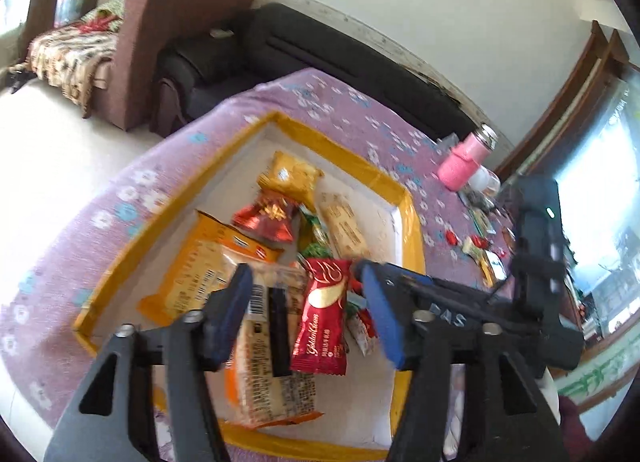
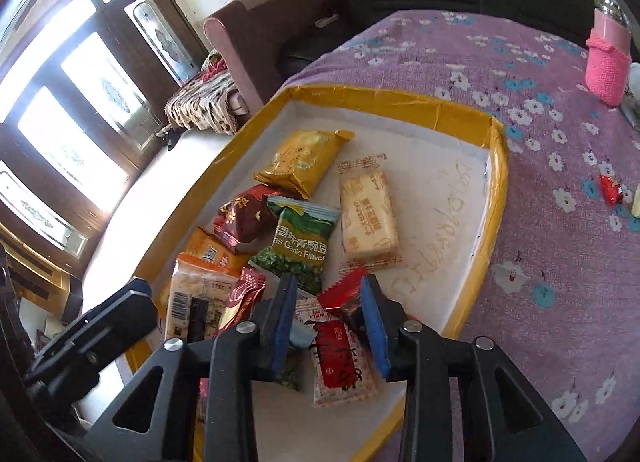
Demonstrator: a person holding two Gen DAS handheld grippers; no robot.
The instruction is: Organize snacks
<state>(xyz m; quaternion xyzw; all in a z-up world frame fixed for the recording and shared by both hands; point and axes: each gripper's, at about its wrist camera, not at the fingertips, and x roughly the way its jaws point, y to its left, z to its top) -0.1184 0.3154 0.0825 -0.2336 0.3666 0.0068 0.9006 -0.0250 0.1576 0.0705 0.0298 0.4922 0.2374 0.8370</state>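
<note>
Both grippers hang over the yellow-edged tray on the purple flowered counter. Left gripper: fingers spread wide, gripping nothing, a red wafer pack lying in the tray betw. them. Right gripper: fingers apart too, w/ a small red packet in the gap; contact can't be told. Green pea bag sits mid-tray, cream biscuit pack just beside it. Pink bottle stands well outside the tray; loose red candy lies nearer its rim.
</note>
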